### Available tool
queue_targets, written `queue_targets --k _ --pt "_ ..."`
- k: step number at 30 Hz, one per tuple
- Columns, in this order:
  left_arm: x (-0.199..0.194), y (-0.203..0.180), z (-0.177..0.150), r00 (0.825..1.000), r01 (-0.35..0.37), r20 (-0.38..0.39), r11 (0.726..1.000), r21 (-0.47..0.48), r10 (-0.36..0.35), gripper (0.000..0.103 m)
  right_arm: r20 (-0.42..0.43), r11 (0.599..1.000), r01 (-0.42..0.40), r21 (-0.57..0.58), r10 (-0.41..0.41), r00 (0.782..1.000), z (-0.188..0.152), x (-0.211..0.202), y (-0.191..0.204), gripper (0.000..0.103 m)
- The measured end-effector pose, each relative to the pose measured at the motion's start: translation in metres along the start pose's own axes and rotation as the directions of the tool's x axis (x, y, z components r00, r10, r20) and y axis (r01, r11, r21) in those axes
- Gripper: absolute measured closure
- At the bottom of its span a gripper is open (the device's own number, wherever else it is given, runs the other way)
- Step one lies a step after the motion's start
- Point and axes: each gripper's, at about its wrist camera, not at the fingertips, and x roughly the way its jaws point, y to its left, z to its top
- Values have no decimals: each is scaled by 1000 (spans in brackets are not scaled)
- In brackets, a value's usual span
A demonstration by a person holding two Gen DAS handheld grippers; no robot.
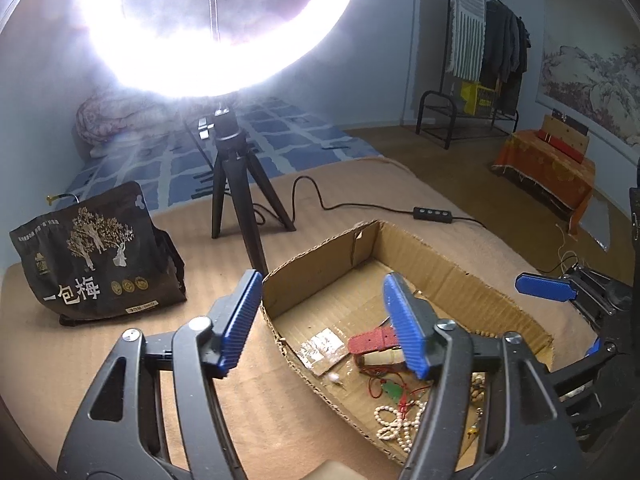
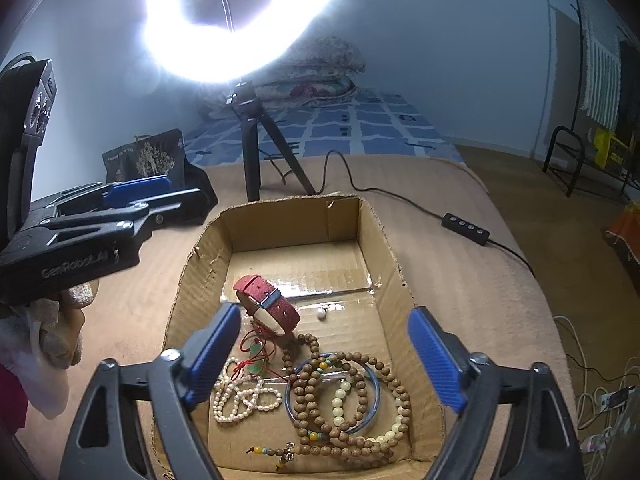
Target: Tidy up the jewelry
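Observation:
An open cardboard box [image 2: 188,288] on the tan bed cover holds the jewelry. Inside lie a red watch strap [image 2: 268,300], a pearl string [image 2: 240,396], a green pendant on red cord [image 2: 256,356], brown wooden beads [image 2: 360,400], a blue bangle [image 2: 374,412] and a loose pearl [image 2: 321,314]. My right gripper [image 2: 325,314] hangs open above them, nothing between its blue pads. My left gripper [image 1: 322,284] is open too, over the box's left wall [image 1: 280,276], with the red strap [image 1: 370,342] and pearls [image 1: 400,420] below its right finger.
A ring light on a black tripod [image 1: 236,184] stands just behind the box, its cable and switch [image 1: 434,213] trailing right. A dark printed bag [image 1: 96,256] sits at the left. A gloved hand [image 2: 60,320] holds the left gripper.

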Motion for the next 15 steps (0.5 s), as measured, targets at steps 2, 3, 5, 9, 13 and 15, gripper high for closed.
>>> queue_targets --k 2,3,5,9,13,15 --pt "-1 -2 1 1000 -6 2 1000 2 6 26 8 1000 11 9 -11 1000 0 -2 0 4" --pt "-3 -3 1 1000 -7 9 1000 2 7 23 11 1000 16 12 -16 1000 1 -3 -1 2" --pt "-6 -4 1 1000 -5 13 1000 2 5 23 22 999 26 21 -26 999 1 -6 -2 0" --pt "-10 -4 2 1000 -10 16 1000 3 10 23 20 999 40 21 -41 999 0 -9 -2 0" --pt "-15 -3 3 1000 -12 20 1000 -5 12 23 20 998 51 19 -52 998 0 -13 -1 0" --pt "-18 -2 4 1000 -15 20 1000 -11 15 23 22 998 54 19 -54 998 0 -15 -1 0"
